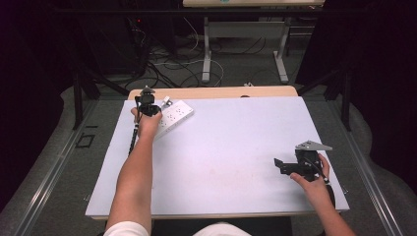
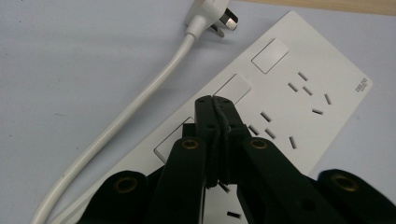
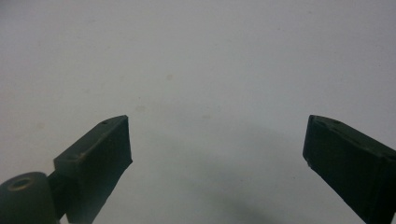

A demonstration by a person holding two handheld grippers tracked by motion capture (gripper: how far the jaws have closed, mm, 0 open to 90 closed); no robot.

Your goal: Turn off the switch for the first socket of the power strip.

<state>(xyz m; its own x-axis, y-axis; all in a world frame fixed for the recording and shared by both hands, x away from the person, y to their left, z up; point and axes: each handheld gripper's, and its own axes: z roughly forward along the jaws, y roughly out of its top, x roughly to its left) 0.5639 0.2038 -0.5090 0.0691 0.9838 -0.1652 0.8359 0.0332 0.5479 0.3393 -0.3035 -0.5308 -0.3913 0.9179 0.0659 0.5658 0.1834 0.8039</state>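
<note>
A white power strip [image 1: 174, 115] lies at the far left of the mat, with several sockets and square switches [image 2: 270, 55] on its face [image 2: 299, 93]. Its white cable [image 2: 140, 102] curves away to a white plug [image 2: 215, 16] that lies loose on the mat beside it. My left gripper [image 1: 147, 105] hovers over the strip, jaws shut with nothing between them, tips [image 2: 215, 100] by the middle switch; whether they touch it I cannot tell. Near the right front of the mat, my right gripper [image 1: 281, 166] is open [image 3: 217, 140] above bare mat.
A pale blue-grey mat [image 1: 231, 142] covers the table, with a strip of wooden tabletop [image 1: 221, 92] showing at its far edge. Beyond it are floor cables [image 1: 172, 64] and the legs of another table [image 1: 206, 49].
</note>
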